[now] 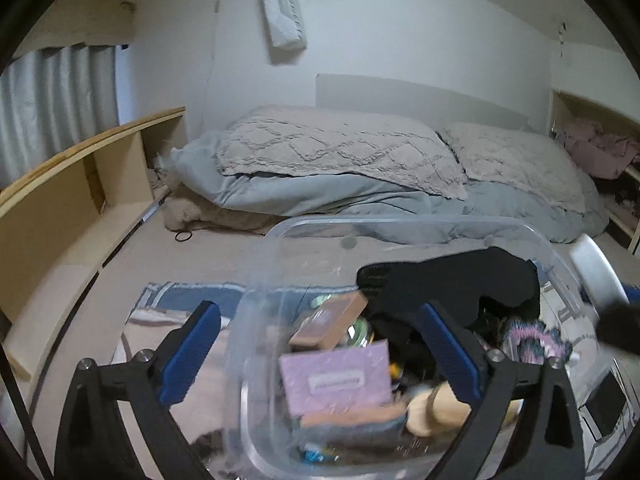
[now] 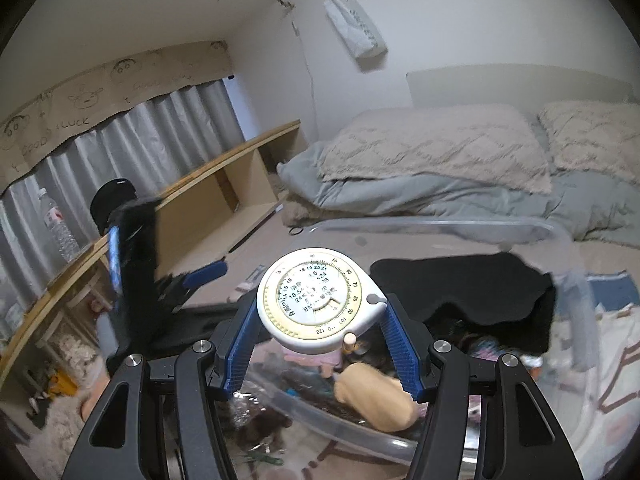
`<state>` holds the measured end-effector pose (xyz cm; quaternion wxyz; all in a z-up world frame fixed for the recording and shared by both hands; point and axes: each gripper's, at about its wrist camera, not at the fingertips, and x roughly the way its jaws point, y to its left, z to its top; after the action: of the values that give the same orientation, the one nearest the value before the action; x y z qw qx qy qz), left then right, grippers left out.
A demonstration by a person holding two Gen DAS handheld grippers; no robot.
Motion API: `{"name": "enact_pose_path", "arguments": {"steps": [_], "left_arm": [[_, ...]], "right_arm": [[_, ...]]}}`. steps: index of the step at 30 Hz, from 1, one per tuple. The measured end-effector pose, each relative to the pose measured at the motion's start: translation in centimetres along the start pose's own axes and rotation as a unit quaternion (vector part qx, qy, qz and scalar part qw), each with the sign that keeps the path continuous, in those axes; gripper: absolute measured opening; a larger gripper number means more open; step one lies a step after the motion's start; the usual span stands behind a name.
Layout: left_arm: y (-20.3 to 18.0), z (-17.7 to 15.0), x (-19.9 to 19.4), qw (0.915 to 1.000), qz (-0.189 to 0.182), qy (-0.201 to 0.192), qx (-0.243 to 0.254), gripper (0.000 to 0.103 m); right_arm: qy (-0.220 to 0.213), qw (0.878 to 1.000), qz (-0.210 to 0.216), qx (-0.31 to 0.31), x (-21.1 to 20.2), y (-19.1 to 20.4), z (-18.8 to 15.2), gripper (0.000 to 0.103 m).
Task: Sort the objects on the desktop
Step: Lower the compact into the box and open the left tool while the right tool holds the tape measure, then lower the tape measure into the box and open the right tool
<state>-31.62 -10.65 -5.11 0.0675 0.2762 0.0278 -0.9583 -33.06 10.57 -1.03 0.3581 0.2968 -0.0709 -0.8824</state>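
Observation:
A clear plastic bin holds several small things: a purple box, a brown box, a black cloth and a tan soft item. My left gripper is open wide and straddles the bin's left wall, with nothing pressed between its pads. My right gripper is shut on a white round tape measure with a printed dial, held above the bin. The tape measure also shows at the right edge of the left wrist view. One blue finger of the left gripper shows left of it.
Behind the bin lie a grey duvet and two beige pillows. A low wooden shelf runs along the left, with a water bottle on it and grey curtains behind. A black hair tie lies near the duvet.

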Motion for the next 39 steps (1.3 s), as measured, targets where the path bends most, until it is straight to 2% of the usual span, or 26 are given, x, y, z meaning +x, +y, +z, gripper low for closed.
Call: {"name": "enact_pose_path", "arguments": {"steps": [3,7,9,16,23,31,34,35,36,37,39], "left_arm": [[1.7,-1.6,-1.3,0.9998,-0.007,-0.012,-0.013,0.102],[4.1,-3.7,-2.0,0.9981,-0.043,-0.007,-0.044,0.103],[5.0,-4.6,-1.7,0.9981,-0.044,0.01,-0.043,0.103],[7.0,-7.0,-2.0,0.9988,-0.039,0.006,-0.031,0.103],[8.7,-7.2,-2.9,0.9988,-0.039,-0.006,-0.029,0.103],[9.3,-7.3,-3.4,0.9985,-0.051,-0.002,-0.02,0.103],[9.5,-7.3,-3.5,0.9983,-0.054,-0.004,-0.022,0.103],[9.6,-7.3,-3.4,0.9982,-0.055,-0.003,-0.024,0.103],[9.6,-7.3,-3.3,0.9981,-0.057,-0.002,-0.026,0.103],[9.6,-7.4,-3.2,0.998,-0.057,-0.001,-0.026,0.103],[9.6,-7.4,-3.1,0.9981,-0.057,0.001,-0.026,0.103]], "right_arm": [[0.012,1.0,-0.008,-0.013,1.2,0.9,-0.2,0.061],[0.03,0.999,-0.016,-0.013,3.2,1.6,-0.3,0.061],[0.041,0.999,-0.018,-0.009,4.4,1.8,-0.1,0.061],[0.091,0.994,-0.049,-0.029,10.2,3.7,2.5,0.061],[0.143,0.985,-0.082,-0.058,15.8,5.1,4.1,0.061],[0.181,0.977,-0.111,-0.039,20.1,4.6,5.1,0.061],[0.189,0.971,-0.137,-0.045,21.2,4.4,4.9,0.062],[0.184,0.971,-0.143,-0.049,21.4,4.5,5.0,0.073],[0.175,0.972,-0.15,-0.054,21.4,4.5,5.0,0.096],[0.165,0.973,-0.153,-0.056,21.3,4.5,5.0,0.103],[0.148,0.977,-0.143,-0.054,20.7,4.6,5.2,0.103]]}}
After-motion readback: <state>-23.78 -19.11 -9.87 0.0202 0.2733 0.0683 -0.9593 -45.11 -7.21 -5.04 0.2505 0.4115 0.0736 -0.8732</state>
